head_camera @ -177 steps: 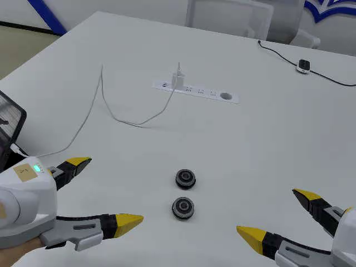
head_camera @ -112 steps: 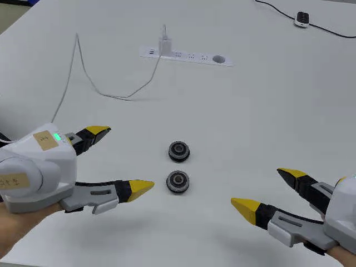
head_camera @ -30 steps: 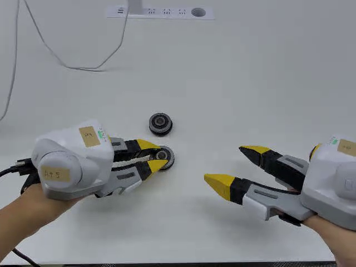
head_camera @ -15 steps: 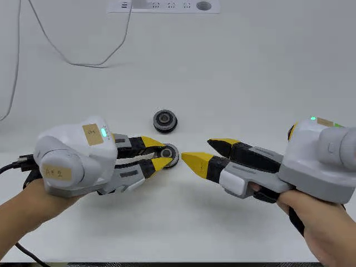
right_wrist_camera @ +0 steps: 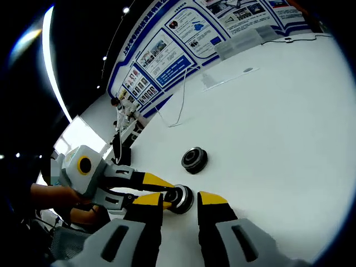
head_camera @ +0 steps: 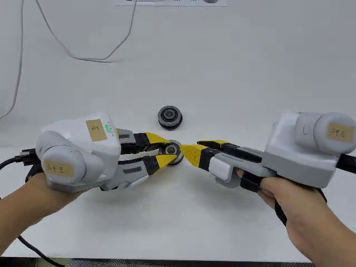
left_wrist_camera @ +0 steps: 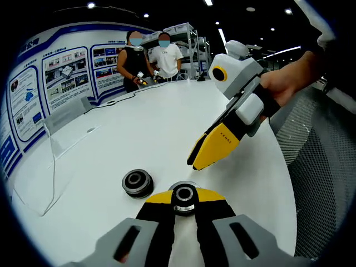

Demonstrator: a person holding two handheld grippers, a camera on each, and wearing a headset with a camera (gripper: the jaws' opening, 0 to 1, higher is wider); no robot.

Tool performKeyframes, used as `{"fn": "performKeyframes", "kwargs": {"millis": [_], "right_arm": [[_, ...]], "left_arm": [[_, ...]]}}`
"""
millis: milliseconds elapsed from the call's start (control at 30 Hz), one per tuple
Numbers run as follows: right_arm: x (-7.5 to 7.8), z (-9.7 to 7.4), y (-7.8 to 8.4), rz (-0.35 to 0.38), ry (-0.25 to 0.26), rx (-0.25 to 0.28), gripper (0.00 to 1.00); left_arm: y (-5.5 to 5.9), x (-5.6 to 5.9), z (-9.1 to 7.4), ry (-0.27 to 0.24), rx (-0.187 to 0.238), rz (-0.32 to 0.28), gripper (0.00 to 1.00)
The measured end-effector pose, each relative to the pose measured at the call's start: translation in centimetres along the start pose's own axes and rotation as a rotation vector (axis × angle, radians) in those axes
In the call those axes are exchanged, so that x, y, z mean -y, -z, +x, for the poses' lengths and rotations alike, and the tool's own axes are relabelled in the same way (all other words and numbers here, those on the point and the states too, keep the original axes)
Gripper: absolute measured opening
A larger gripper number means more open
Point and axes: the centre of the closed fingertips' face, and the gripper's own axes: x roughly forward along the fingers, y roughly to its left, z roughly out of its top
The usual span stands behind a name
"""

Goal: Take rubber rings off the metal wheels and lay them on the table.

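Two small black-rimmed metal wheels are on the white table (head_camera: pixel 250 78). My left gripper (head_camera: pixel 162 150) (left_wrist_camera: pixel 184 196) is shut on the near wheel (head_camera: pixel 174 149) (left_wrist_camera: pixel 184 198) (right_wrist_camera: pixel 179 198), its yellow tips pinching the wheel's sides. The far wheel (head_camera: pixel 169 117) (left_wrist_camera: pixel 138 183) (right_wrist_camera: pixel 194 158) lies flat and free just beyond. My right gripper (head_camera: pixel 203 149) (right_wrist_camera: pixel 181 200) comes in from the right. Its jaws are open a little, and its tips are just short of the held wheel. In the left gripper view the right gripper (left_wrist_camera: pixel 203 158) hangs just above and beyond the wheel.
A white cable (head_camera: pixel 83 55) loops across the far left of the table. A power strip (head_camera: pixel 167 2) lies at the back edge. The table's front edge (head_camera: pixel 178 257) runs just under both hands. Two people (left_wrist_camera: pixel 149 55) stand far off beyond the table.
My left gripper has shut on the near wheel. My right gripper has swung left up to that wheel, and its jaws have narrowed. The camera has dipped closer.
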Motion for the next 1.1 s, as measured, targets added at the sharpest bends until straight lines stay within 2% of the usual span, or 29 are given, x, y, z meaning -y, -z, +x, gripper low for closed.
{"fn": "performKeyframes", "kwargs": {"millis": [200,367,600,1100], "right_arm": [[0.0,0.6,0.5,0.028,0.003,-0.028,0.23],[-0.2,1.1,0.9,0.079,-0.008,-0.049,0.20],[0.0,1.4,1.5,0.112,0.006,-0.076,0.20],[0.1,1.6,1.8,0.153,0.005,-0.094,0.16]], "left_arm": [[-0.1,0.1,0.0,0.004,0.000,0.004,0.13],[0.0,0.0,0.1,0.007,0.001,0.010,0.13],[0.3,-0.2,0.1,0.014,0.006,0.014,0.13],[0.4,-0.4,0.2,0.021,0.007,0.022,0.13]]}}
